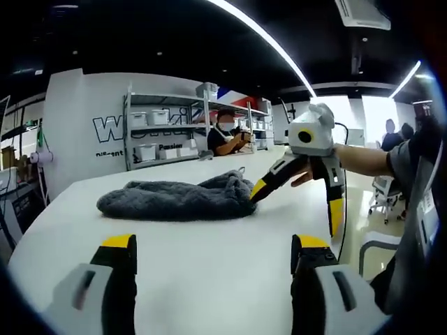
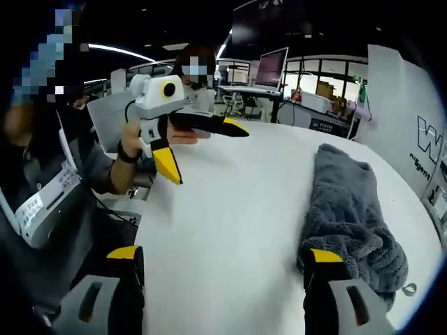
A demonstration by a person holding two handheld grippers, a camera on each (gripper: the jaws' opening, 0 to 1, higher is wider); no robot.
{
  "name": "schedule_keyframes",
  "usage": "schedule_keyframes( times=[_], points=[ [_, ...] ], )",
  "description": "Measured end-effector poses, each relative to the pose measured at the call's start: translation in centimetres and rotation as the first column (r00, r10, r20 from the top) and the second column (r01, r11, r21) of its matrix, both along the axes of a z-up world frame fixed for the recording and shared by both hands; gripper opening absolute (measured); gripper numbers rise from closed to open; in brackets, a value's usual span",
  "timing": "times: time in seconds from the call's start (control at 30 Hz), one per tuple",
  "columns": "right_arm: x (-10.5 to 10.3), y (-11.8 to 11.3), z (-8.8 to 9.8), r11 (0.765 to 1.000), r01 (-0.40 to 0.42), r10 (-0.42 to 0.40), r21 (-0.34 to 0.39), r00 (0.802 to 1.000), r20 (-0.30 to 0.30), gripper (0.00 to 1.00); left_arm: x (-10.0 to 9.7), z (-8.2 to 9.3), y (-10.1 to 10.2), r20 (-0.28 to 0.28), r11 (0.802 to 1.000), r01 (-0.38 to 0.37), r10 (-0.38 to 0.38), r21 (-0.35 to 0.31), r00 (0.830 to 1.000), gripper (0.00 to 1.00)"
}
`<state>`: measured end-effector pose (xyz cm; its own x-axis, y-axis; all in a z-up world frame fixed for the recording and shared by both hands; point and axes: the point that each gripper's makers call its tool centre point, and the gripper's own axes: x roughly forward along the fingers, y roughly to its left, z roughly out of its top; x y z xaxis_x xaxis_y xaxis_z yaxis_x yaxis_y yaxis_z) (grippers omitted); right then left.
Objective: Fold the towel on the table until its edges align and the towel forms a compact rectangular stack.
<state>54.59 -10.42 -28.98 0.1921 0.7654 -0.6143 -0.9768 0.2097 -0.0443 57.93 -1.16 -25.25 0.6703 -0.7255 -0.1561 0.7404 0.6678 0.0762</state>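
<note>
Ahead of your left tool (image 1: 213,251), the white bench (image 1: 209,279) runs to a far edge where a seated person (image 1: 227,136) works in front of metal shelving (image 1: 160,132) stacked with pale bins. Nothing lies between this tool and the grey towel (image 1: 174,199), which sits bunched in a low mound in front of it, its long axis running crosswise to the jaws. Your left tool is spread wide and holds nothing.

Your right tool (image 2: 223,262) enters the left gripper view from the right, one yellow-tipped jaw touching the near end of the towel. From the right gripper view, the towel stretches straight away along the right-hand jaw, whose tip overlaps it. This tool is also wide open, gripping nothing. A monitor (image 2: 271,70) and desks stand beyond the bench.
</note>
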Motion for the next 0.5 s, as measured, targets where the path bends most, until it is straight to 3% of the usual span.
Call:
schedule_keyframes(
  times=[0.33, 0.5],
  points=[
    [-0.3, 5.8, 0.4, 0.991, -0.128, 0.131, 0.046, 0.990, -0.055, 0.99, 0.2, 0.1, 1.8, 0.005, 0.999, -0.043, 0.043, -0.016, 0.999, 0.96],
    [-0.1, 8.6, 0.2, 0.983, -0.181, 0.183, 0.038, 0.982, -0.051, 0.99, 0.3, 0.0, 2.6, 0.003, 0.998, -0.060, 0.060, -0.019, 0.998, 0.96]
  ],
)
